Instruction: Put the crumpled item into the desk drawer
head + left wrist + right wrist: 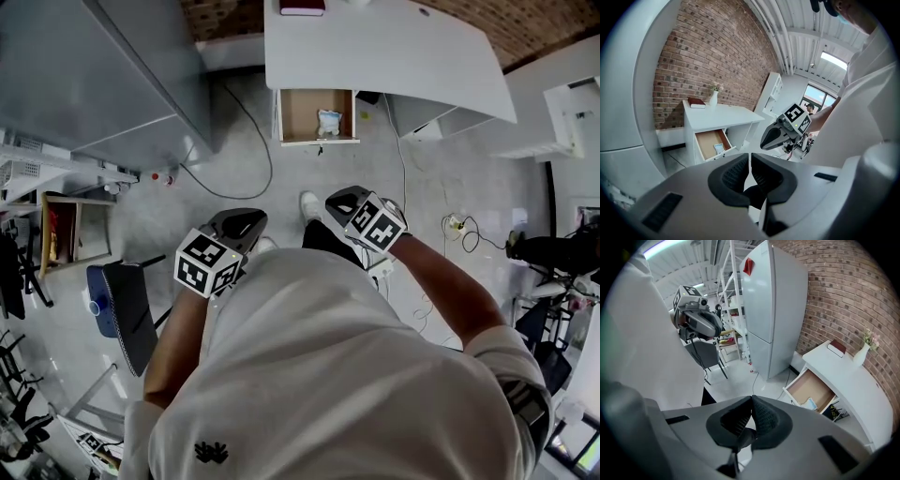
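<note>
So, the crumpled item [329, 122] is a pale wad that lies inside the open desk drawer [298, 114], toward its right side. The drawer is pulled out from under the white desk [375, 47], well away from the person.

Both grippers are held up close to the person's white shirt [328, 375]. The left gripper [246, 221] has its jaws pressed together with just a sliver of a gap and nothing in it. The right gripper [347, 201] has its jaws touching at the tips, with nothing in them either.

As for print, each marker cube [206, 262] carries black-and-white square patterns. The shirt has a small dark emblem [211, 453], and the fridge [773, 305] has a red sticker [748, 266], both too small to read. A dark red book [302, 7] and a white vase [714, 98] stand on the desk.
</note>
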Motion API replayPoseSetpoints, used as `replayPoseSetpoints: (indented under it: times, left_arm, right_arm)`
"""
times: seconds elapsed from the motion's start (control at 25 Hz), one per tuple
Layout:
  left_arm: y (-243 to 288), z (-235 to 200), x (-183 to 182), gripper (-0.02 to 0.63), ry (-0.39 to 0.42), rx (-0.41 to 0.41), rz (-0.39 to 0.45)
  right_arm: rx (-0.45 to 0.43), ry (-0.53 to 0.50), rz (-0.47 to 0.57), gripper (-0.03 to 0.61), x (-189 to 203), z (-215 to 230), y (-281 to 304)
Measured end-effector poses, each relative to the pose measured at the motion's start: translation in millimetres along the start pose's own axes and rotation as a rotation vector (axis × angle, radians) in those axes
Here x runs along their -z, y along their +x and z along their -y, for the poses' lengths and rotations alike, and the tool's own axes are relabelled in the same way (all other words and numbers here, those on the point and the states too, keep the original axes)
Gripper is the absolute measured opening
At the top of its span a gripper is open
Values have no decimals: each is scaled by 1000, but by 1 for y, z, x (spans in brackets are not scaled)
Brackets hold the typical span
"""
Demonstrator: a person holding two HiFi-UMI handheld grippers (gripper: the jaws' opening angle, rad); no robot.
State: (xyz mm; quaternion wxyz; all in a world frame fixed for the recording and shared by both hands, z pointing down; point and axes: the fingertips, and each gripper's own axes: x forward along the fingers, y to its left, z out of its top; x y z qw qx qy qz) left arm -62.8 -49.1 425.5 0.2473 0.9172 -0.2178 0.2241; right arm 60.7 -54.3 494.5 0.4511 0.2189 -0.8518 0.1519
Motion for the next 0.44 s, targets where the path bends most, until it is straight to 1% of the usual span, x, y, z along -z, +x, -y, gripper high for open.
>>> replayPoseSetpoints:
  times: [0.24,0.44]
  left_arm:
    - [28,-14,-20,34,-5,-10,-14]
    - [57,-25,-49,34,0,-26,-13]
  right_arm:
    - [-34,-1,-3,29,6,30,-1]
    - [-47,-15,-4,28,11,69,-9]
